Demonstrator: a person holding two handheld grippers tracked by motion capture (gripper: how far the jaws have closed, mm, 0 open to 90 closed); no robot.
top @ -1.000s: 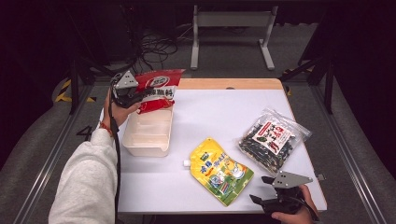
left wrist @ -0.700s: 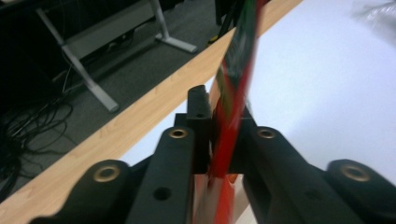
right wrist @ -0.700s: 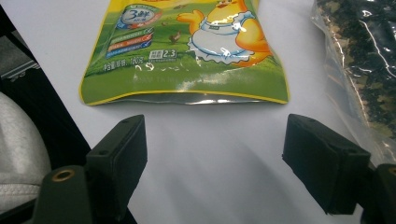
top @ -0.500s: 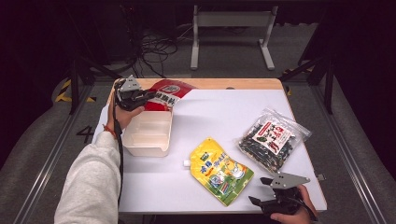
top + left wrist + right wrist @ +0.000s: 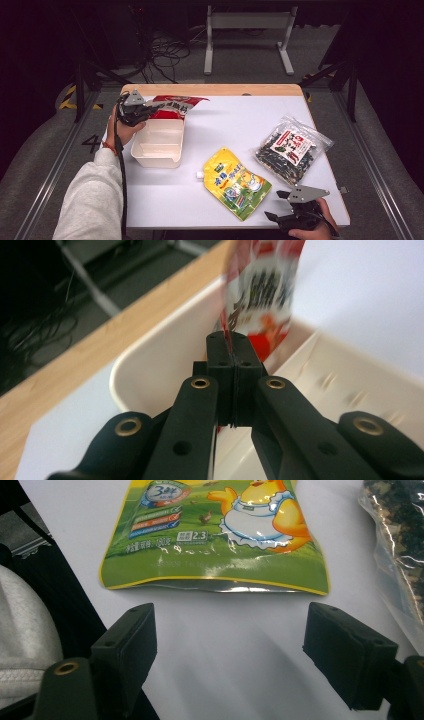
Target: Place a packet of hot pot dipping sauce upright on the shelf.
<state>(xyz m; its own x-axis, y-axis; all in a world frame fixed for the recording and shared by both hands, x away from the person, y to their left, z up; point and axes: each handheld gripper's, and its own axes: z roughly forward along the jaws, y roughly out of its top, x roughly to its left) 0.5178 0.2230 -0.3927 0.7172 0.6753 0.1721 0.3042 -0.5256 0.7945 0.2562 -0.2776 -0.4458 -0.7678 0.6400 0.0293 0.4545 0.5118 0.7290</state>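
Sinking toward the white tub [image 5: 159, 145] at upper left, the left gripper [image 5: 131, 111] is pinching a glossy red snack packet [image 5: 172, 103]; the right gripper [image 5: 295, 212] is idling, spread.

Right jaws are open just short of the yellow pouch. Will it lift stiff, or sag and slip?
The yellow pouch lies flat with a crinkled, glossy film, so it will likely sag when lifted by one edge. That shine suggests it may slip between the pads. Its flat bottom seam, nearest the right gripper, looks the firmest place to pinch.

Left gripper [image 5: 134, 111] fingers clamped, right gripper [image 5: 292, 212] fingers spread
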